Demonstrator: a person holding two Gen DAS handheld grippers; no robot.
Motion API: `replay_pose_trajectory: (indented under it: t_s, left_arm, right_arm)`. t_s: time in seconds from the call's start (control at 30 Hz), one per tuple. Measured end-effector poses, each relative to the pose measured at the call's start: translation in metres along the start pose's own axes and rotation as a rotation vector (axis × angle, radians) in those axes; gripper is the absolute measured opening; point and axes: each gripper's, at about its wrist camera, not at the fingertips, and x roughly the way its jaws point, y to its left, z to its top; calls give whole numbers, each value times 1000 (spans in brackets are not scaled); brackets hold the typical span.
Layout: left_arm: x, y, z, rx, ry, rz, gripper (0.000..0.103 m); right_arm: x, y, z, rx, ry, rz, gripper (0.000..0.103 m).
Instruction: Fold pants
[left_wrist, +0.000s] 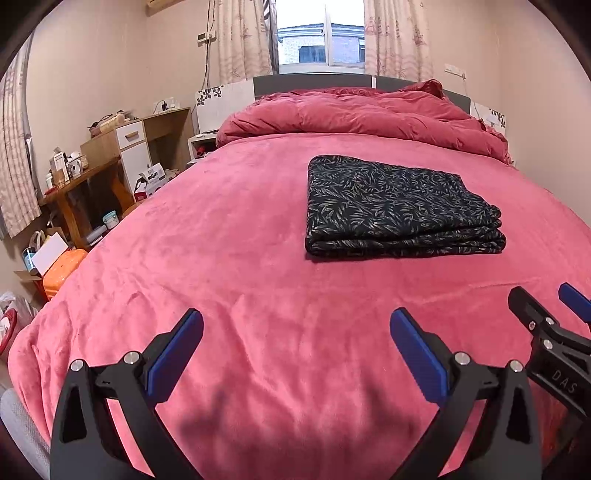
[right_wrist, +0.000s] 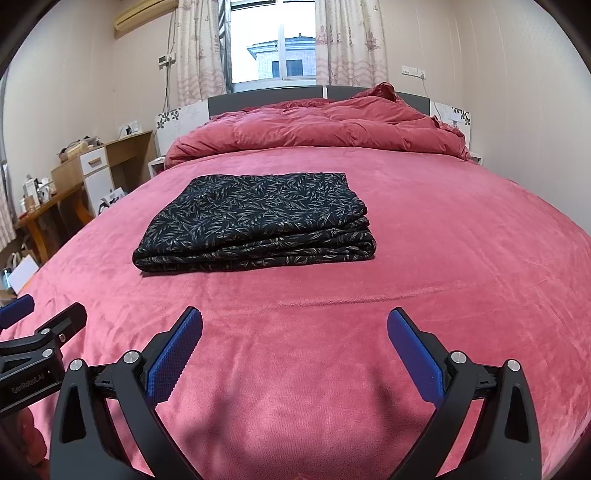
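Both grippers, left (left_wrist: 295, 354) and right (right_wrist: 295, 354), had fingers apart, empty; pants (right_wrist: 255, 221) lay folded mid-frame, long axis crosswise, probably finished.

Raised letters "DAS" stand on the black body of the right gripper (left_wrist: 546, 306), seen at the right edge of the left wrist view. The imprint "GenRobot.AI" stands on the black body of the left gripper (right_wrist: 48, 308), seen at the left edge of the right wrist view. No other lettering in either view is legible.
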Motion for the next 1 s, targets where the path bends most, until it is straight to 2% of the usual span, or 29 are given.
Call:
replay_pose_trajectory:
  t_s: [1.0]
  left_arm:
    - [4,-1,0,6,26,-20,101]
  right_arm:
    - [1,-1,-3,4,12,-1,99]
